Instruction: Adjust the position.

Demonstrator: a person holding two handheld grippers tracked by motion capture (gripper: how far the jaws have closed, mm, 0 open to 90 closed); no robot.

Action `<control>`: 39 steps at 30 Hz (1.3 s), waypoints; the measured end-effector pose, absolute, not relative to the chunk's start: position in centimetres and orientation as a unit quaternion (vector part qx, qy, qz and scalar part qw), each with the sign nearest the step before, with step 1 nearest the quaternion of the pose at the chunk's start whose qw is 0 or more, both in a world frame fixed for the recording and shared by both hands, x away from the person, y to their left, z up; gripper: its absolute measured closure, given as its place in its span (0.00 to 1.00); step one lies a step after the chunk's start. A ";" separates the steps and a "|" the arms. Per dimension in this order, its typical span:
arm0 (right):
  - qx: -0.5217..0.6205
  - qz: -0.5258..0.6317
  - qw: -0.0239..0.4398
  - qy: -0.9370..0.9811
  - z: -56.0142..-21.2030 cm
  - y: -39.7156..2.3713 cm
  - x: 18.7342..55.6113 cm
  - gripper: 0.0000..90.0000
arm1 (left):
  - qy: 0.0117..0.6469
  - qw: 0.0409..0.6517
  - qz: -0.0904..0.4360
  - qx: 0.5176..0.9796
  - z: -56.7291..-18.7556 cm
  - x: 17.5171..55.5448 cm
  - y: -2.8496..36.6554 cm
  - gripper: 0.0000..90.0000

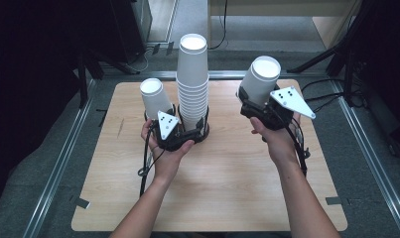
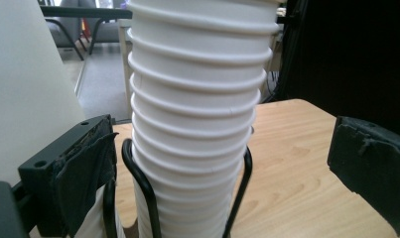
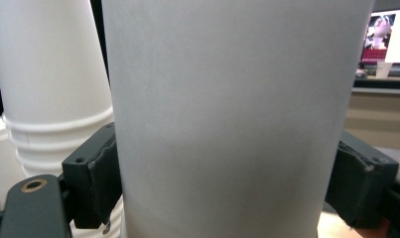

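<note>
High view: your right gripper (image 1: pixel 259 101) pinches 1 inverted cup (image 1: pixel 261 79), tilted, right of the tall stack (image 1: pixel 193 79) and apart from it. Your left gripper (image 1: pixel 180 130) sits at the stack's base beside a lone cup (image 1: pixel 154 98).

Left gripper view: jaws spread, stack in its wire holder (image 2: pixel 143 191) between them.

Right gripper view: pads (image 3: pixel 99 176) press the cup's wall; stack lies left.
</note>
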State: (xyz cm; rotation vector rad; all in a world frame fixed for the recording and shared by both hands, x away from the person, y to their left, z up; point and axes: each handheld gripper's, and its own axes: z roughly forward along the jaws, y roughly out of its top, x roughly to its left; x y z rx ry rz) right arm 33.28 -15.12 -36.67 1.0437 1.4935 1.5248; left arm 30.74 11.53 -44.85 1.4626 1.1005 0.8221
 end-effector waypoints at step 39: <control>0.284 0.458 0.498 0.680 -47.3 -14.5 27.0 0.16 | 0.420 0.556 0.281 0.660 -46.4 24.2 14.1 0.00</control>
